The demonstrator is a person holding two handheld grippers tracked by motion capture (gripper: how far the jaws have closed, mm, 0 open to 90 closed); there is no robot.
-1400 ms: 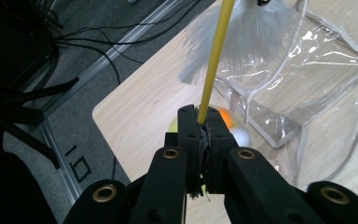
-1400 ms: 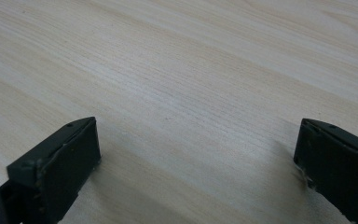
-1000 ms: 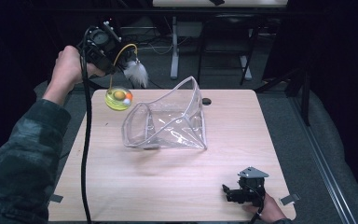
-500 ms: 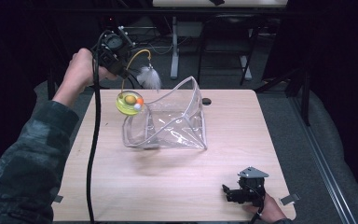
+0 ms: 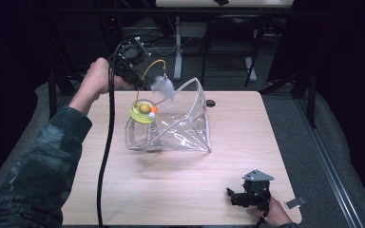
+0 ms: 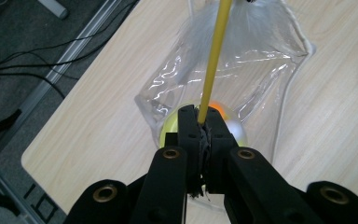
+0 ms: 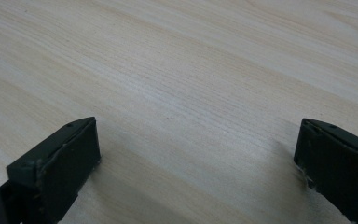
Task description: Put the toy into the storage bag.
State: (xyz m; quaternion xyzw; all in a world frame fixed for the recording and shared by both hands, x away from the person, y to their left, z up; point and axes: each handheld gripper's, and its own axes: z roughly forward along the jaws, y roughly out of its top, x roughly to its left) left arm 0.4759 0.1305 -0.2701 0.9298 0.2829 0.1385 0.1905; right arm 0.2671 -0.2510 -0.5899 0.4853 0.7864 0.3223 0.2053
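A cat toy hangs from my left gripper [image 5: 139, 81], which is shut on its thin yellow wand [image 5: 148, 67]. The toy has a yellow-green round base [image 5: 142, 112] with small orange and white balls, and a grey-white feather [image 5: 163, 86] at the wand's end. It hangs over the left mouth of a clear plastic bag [image 5: 180, 130] that lies open on the wooden table [image 5: 228, 156]. In the left gripper view the wand [image 6: 214, 51] runs up from between the shut jaws of the left gripper [image 6: 200, 119], above the bag [image 6: 242, 74]. My right gripper [image 5: 240, 195] rests open on the table's front right; in its own view the right gripper [image 7: 196, 154] holds nothing.
A small black hole [image 5: 211, 102] sits in the table behind the bag. A grey strip [image 5: 294, 203] lies at the front right corner. The left gripper's black cable [image 5: 105, 156] trails down across the table's left side. Table legs and cables stand on the dark floor behind.
My left gripper has carried the toy to the right, from beyond the table's back left to over the bag's mouth. The right gripper has stayed still.
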